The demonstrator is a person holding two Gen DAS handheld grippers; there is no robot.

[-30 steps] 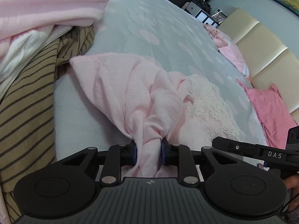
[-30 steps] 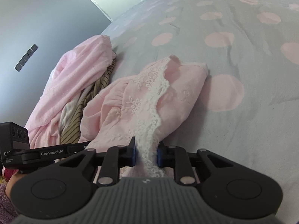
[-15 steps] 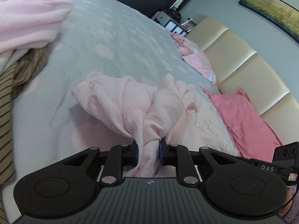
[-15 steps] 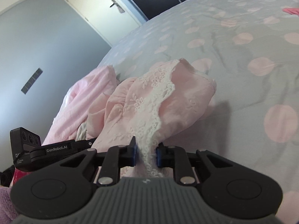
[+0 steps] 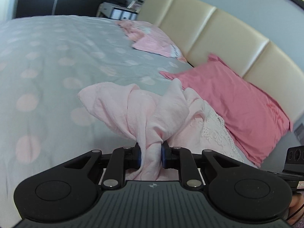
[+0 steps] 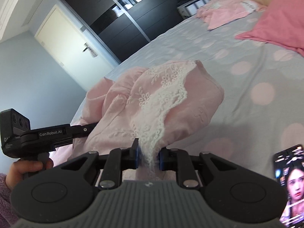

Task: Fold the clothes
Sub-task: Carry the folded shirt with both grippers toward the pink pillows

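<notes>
Bed (image 5: 47, 60): we see grey dotted cover, broad and smooth at left.
Pillow (image 5: 237, 102): deep pink, far right.
Garment (image 5: 148, 110): soft pale pink, bunched, lace-edged, lifted before us.
Left gripper (image 5: 151, 153): pinches bunched cloth.
Right gripper (image 6: 147, 155): clamps lace trim.

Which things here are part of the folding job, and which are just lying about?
In the job: pale pink lace-trimmed garment, left gripper, right gripper.

Lying about: deep pink pillow, folded light pink clothes, lit smartphone, grey spotted bedspread.
</notes>
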